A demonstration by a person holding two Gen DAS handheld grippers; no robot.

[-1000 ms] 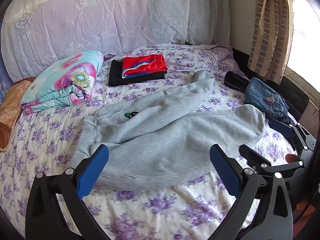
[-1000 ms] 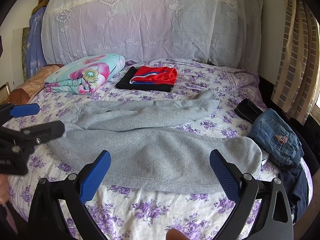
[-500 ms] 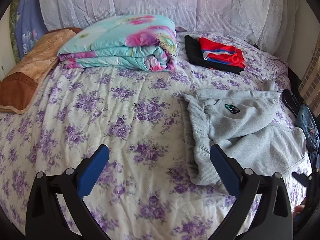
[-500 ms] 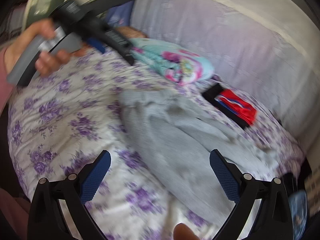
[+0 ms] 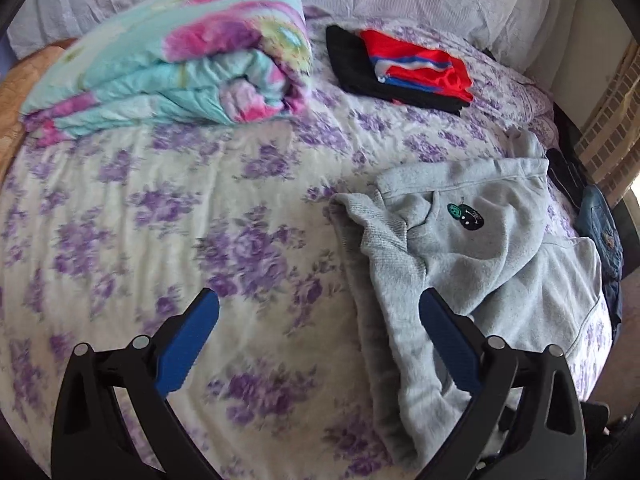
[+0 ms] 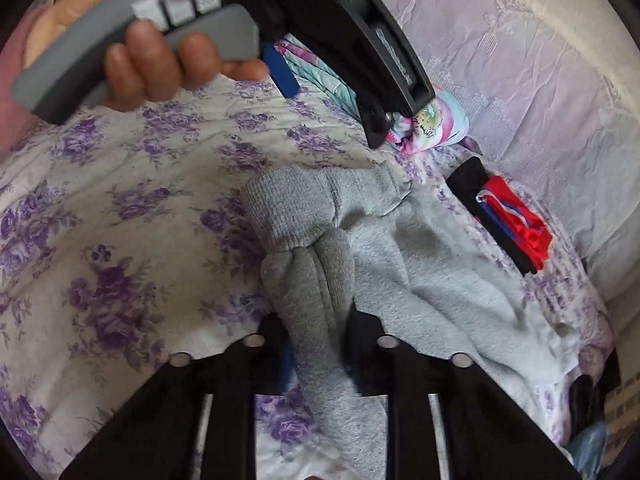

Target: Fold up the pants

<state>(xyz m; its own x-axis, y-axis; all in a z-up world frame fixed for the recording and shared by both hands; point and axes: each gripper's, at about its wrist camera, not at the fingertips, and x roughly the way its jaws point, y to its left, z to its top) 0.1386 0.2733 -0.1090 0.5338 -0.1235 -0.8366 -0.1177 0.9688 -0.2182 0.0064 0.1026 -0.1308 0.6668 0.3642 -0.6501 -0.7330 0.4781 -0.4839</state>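
Grey sweatpants (image 5: 480, 248) lie crumpled on the purple-flowered bedsheet (image 5: 160, 220), their ribbed waistband (image 5: 360, 220) pointing left and a small dark patch showing on the front. My right gripper (image 6: 316, 320) has its jaws closing on the bunched waistband (image 6: 292, 216); the fingers pinch the grey fabric between them. My left gripper (image 5: 318, 300) stands open low over the sheet, its right blue pad (image 5: 444, 340) over the pants' left edge and nothing between the pads. In the right wrist view a hand (image 6: 152, 60) holds the left gripper's handle above the bed.
A rolled turquoise and pink quilt (image 5: 172, 68) lies at the back left. Folded black and red clothes (image 5: 412, 68) sit behind the pants. Jeans (image 5: 600, 220) lie at the bed's right edge by a curtain (image 5: 608, 128). A brown pillow (image 5: 12, 92) is at far left.
Both grippers swung left and lower toward the pants' waistband end. The right gripper went from wide open to pinching the waistband. The left gripper stayed open.
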